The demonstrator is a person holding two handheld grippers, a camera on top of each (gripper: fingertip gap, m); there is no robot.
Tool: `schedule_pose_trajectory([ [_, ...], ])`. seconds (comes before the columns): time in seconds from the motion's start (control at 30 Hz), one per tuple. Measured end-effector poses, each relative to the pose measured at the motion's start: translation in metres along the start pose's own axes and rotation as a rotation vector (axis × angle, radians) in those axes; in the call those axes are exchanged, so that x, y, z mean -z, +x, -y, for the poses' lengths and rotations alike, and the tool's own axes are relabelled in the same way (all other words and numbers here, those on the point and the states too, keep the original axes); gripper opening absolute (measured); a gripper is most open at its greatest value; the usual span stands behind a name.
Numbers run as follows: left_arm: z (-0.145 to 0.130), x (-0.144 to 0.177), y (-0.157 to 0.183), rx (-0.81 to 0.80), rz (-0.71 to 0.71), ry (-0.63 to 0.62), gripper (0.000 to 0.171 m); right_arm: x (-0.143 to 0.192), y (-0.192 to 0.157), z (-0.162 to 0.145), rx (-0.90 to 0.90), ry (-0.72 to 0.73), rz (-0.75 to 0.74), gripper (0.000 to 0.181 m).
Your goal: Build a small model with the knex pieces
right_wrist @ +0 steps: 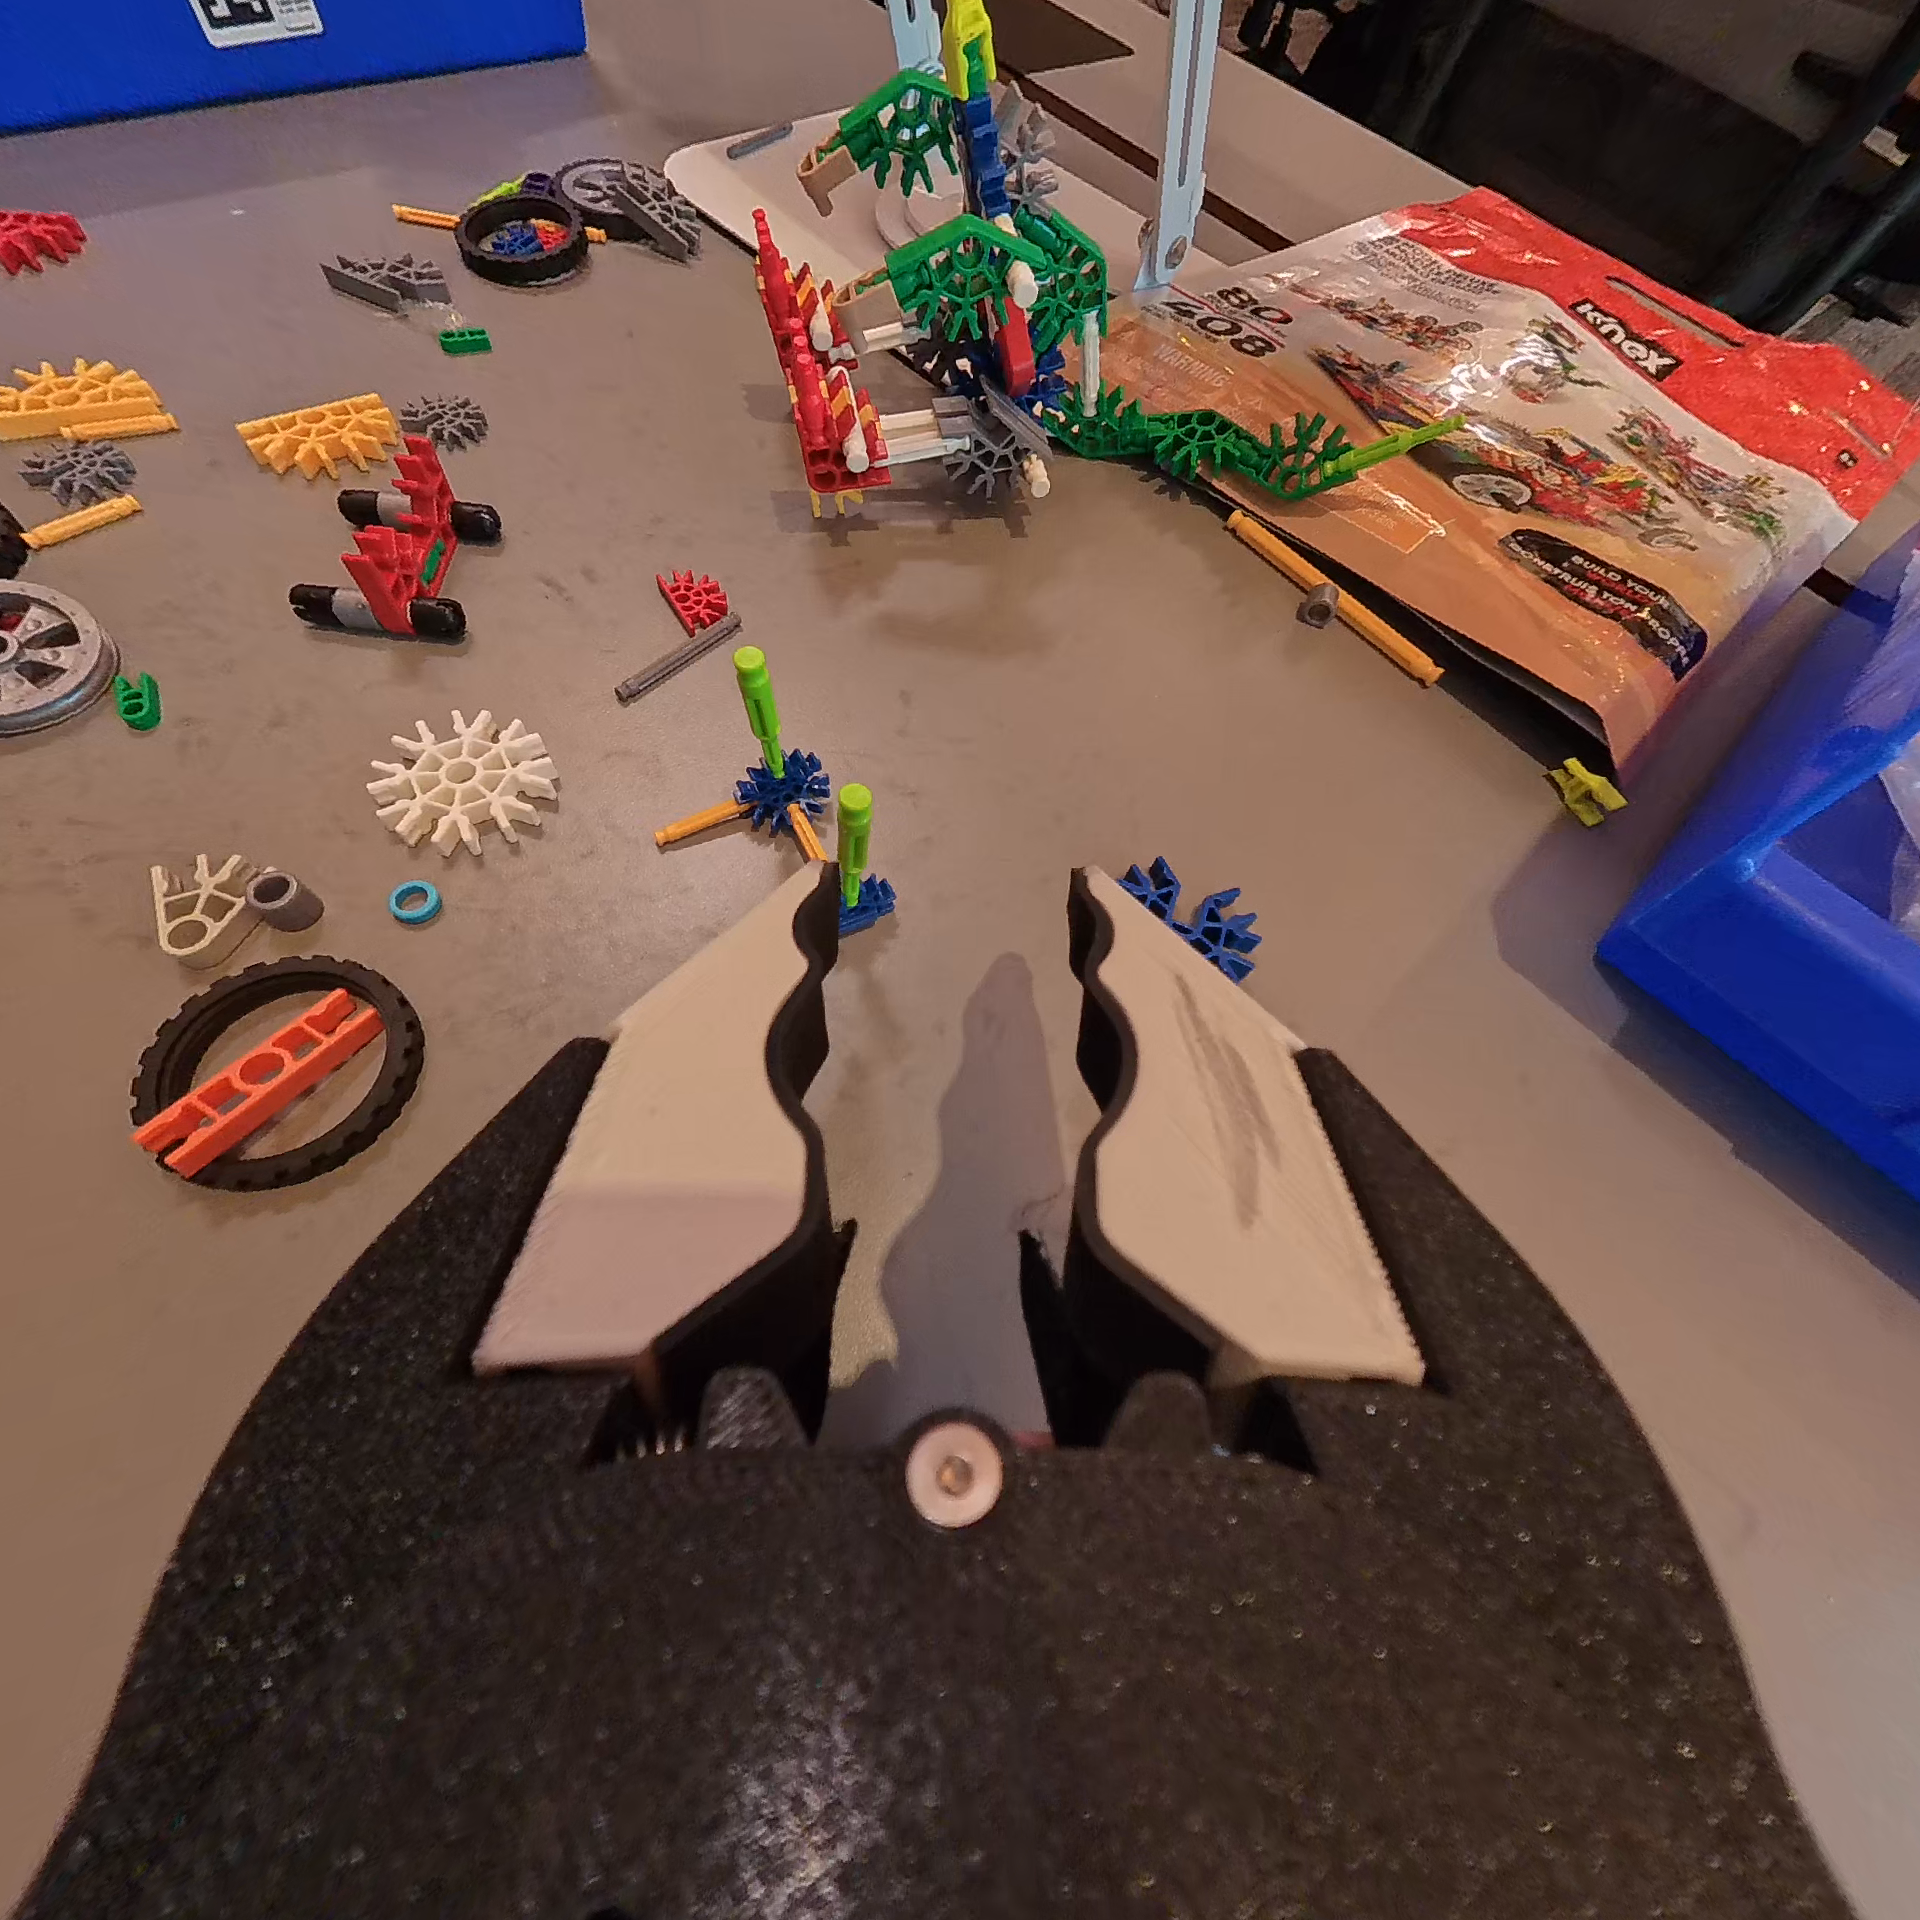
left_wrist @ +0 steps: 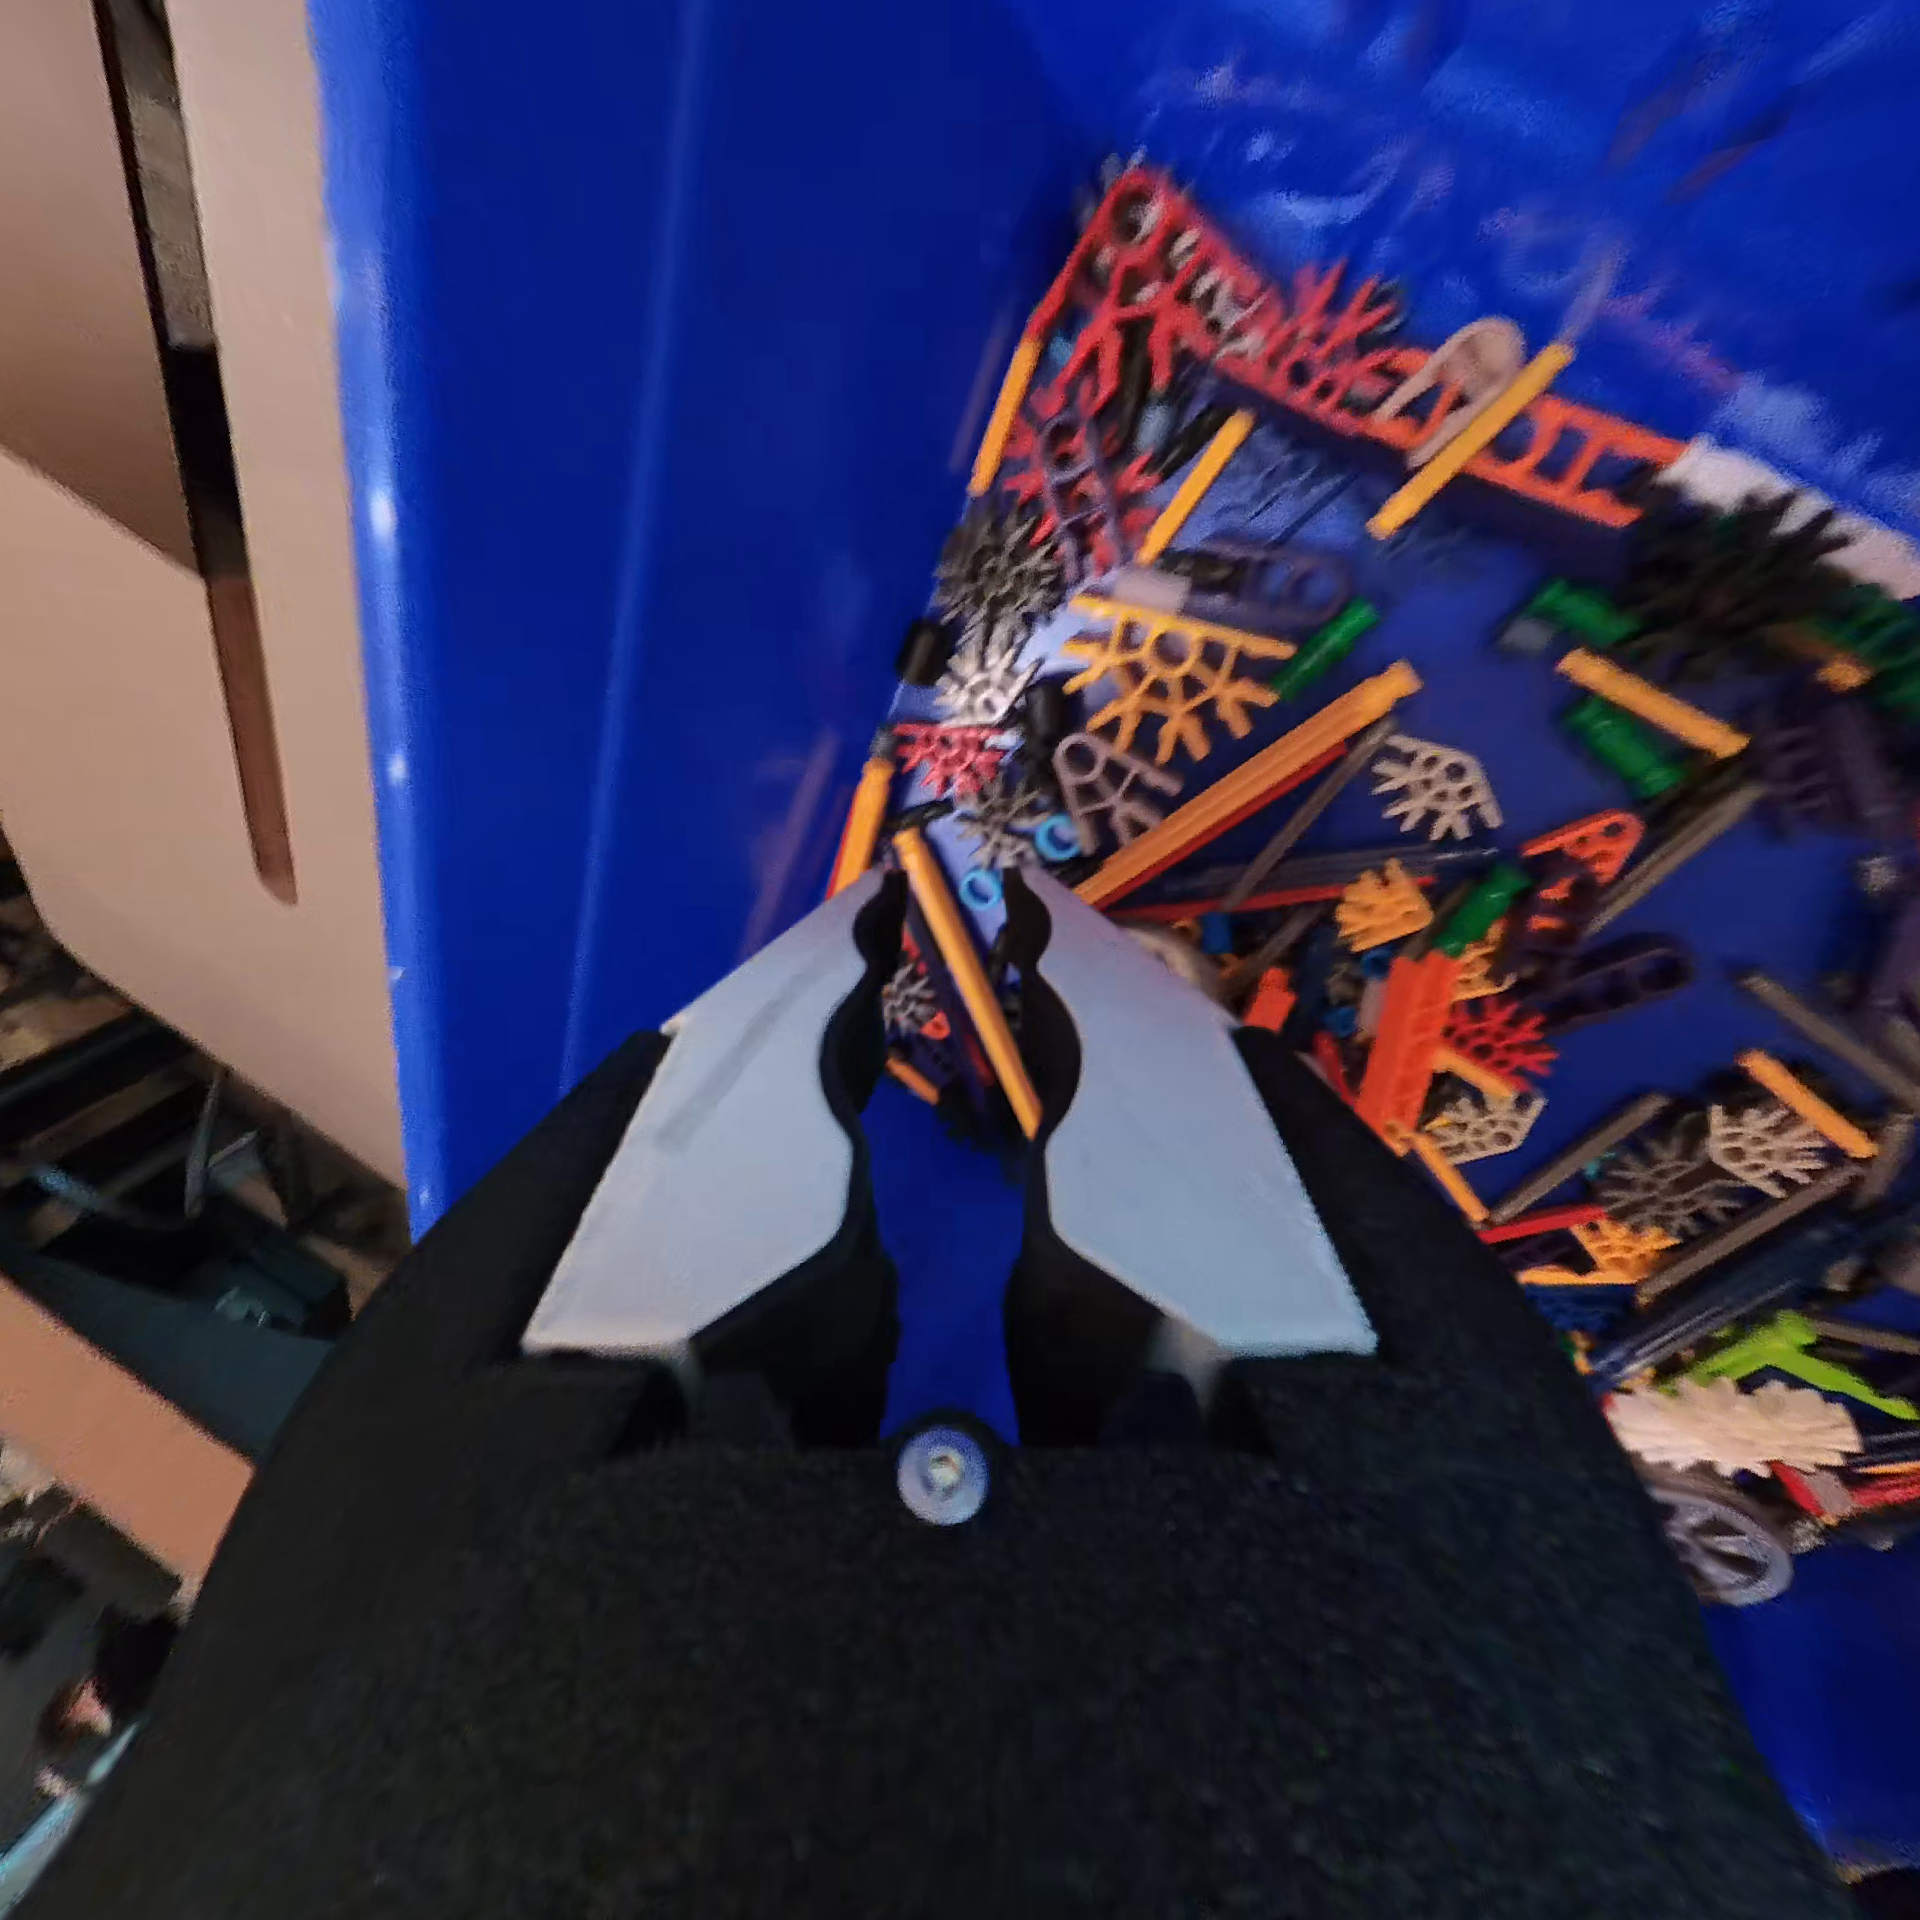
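Note:
My left gripper (left_wrist: pixel 948 894) hangs inside a blue bin (left_wrist: pixel 644 520), over a pile of loose rods and connectors (left_wrist: pixel 1351 831). Its jaws stand a little apart. A yellow rod (left_wrist: pixel 966 977) shows in the gap between them, and the view is too blurred to tell if it is touched. My right gripper (right_wrist: pixel 951 899) is open and empty, low over a grey table (right_wrist: pixel 1039 707). A small blue connector with an upright green rod (right_wrist: pixel 854 842) stands at its left fingertip. A flat blue connector (right_wrist: pixel 1195 920) lies at its right fingertip.
A blue connector with green and yellow rods (right_wrist: pixel 779 784), a white snowflake connector (right_wrist: pixel 462 779), a black tyre with an orange piece (right_wrist: pixel 275 1070), a red, green and blue built model (right_wrist: pixel 935 343), a printed bag (right_wrist: pixel 1507 416) and a blue bin (right_wrist: pixel 1787 935) at the right. Some 55 centimetres of space lies between my two pairs of fingers.

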State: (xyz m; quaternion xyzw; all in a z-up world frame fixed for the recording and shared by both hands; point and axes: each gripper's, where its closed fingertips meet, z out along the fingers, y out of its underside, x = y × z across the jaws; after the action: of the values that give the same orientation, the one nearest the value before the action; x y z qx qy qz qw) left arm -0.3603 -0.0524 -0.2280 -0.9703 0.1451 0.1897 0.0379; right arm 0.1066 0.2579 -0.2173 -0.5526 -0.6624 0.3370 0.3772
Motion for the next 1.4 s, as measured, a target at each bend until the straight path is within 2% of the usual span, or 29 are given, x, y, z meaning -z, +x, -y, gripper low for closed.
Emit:
schedule_pose_trajectory([
  [0.1,0.006,-0.006,0.006,-0.034,-0.009,0.017,0.015,0.000,0.000,0.000,0.000,0.000,0.000,0.044],
  [0.17,-0.001,-0.012,-0.002,-0.047,0.036,-0.029,0.013,0.000,0.000,0.000,0.001,0.000,0.000,0.044],
  [0.4,0.005,-0.018,0.004,-0.010,-0.035,0.010,0.008,0.000,0.000,0.000,0.001,-0.001,-0.001,0.044],
  [0.47,0.003,-0.018,0.011,0.020,-0.080,0.001,0.000,0.000,0.000,0.000,0.001,-0.002,0.000,0.044],
  [0.6,-0.010,-0.011,0.022,-0.011,-0.140,-0.068,0.002,0.000,0.000,0.000,0.003,-0.001,0.000,0.044],
  [0.77,0.018,-0.007,0.002,0.016,-0.038,0.076,0.005,0.000,-0.001,0.000,0.003,-0.001,0.003,0.044],
  [0.87,0.029,-0.008,0.000,0.035,-0.038,0.122,0.006,0.000,-0.001,0.000,0.004,0.000,0.002,0.044],
  [1.0,0.021,-0.017,0.002,0.059,-0.057,0.087,0.004,0.000,-0.001,0.000,0.005,0.001,0.003,0.044],
  [1.17,0.023,-0.017,0.002,0.096,-0.075,0.100,0.005,0.000,-0.001,0.000,0.005,0.002,0.004,0.044],
  [1.3,-0.010,-0.019,0.006,0.072,-0.075,-0.098,0.002,0.000,-0.001,0.000,0.006,0.003,0.004,0.044],
  [1.4,-0.002,-0.014,0.008,0.080,-0.079,-0.041,0.004,0.000,-0.001,0.000,0.006,0.001,0.006,0.044],
])
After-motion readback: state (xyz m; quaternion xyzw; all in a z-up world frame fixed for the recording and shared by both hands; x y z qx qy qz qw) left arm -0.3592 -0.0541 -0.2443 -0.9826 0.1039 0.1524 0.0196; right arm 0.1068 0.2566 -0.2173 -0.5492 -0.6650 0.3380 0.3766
